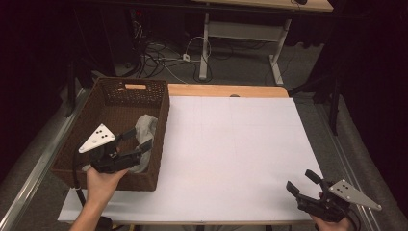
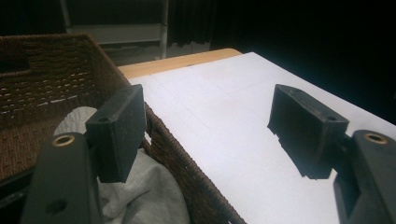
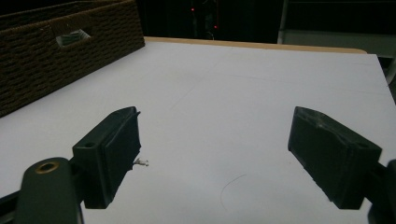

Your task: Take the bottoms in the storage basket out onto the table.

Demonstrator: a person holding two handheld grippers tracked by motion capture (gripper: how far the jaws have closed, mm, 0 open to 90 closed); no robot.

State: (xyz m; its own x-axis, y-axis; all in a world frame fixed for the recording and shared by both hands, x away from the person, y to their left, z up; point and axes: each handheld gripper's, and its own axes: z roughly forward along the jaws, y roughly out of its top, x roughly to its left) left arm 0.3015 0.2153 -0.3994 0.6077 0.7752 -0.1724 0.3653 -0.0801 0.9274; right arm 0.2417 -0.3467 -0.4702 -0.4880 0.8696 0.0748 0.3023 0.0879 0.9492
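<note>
left gripper (image 1: 139, 139): spread, above grey cloth (image 1: 146, 126) in basket (image 1: 159, 180), seemingly apart | right gripper (image 1: 301, 183): spread, empty

A crumpled grey cloth (image 1: 144, 127) lies loose inside the brown woven basket (image 1: 125, 94), bunched against its right wall, at the bench's left edge.

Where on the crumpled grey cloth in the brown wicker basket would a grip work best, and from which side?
Probably the raised fold at the top of the crumpled grey cloth, approached from above: the brown wicker basket has walls that block a sideways approach, and the bunched ridge gives something to pinch.
</note>
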